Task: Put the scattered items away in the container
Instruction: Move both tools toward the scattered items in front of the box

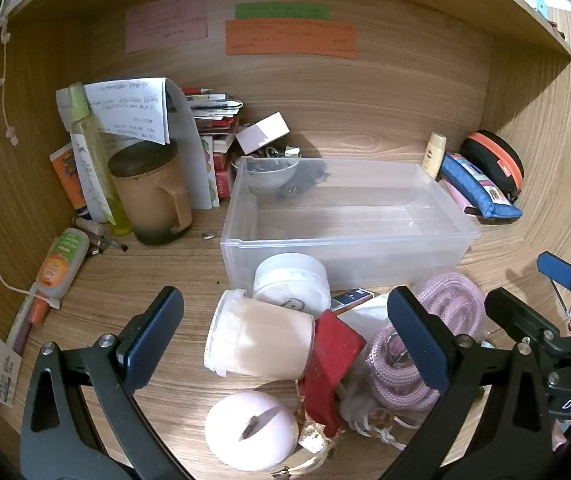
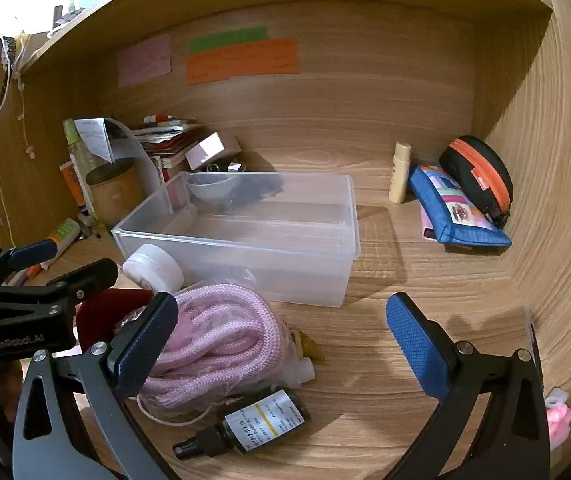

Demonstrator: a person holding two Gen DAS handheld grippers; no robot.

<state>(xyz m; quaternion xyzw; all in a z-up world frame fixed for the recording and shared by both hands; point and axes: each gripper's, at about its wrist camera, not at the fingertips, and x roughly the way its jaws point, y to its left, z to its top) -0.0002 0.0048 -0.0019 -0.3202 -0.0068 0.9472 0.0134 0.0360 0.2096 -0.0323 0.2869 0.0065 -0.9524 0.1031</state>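
A clear plastic container (image 1: 385, 260) (image 2: 237, 246) stands in the middle of the wooden desk. In front of it lie a cream jar (image 1: 259, 338) on its side, a white round jar (image 1: 289, 280) (image 2: 153, 268), a red piece (image 1: 333, 360), a bagged pink rope (image 1: 405, 360) (image 2: 221, 332), a pale pink round item (image 1: 251, 430) and a dark spray bottle (image 2: 253, 426). My left gripper (image 1: 285, 338) (image 2: 61, 266) is open, straddling the cream jar without touching it. My right gripper (image 2: 281, 346) (image 1: 537, 292) is open beside the rope, its left pad over the bag.
A brown mug (image 1: 149, 196), a green spray bottle (image 1: 89, 152) and stacked papers crowd the back left. A bowl (image 1: 265, 172) sits behind the container. A blue pouch (image 2: 457, 208), a black-and-orange case (image 2: 477, 176) and a small cream bottle (image 2: 399, 172) sit at the back right. Wooden walls enclose the desk.
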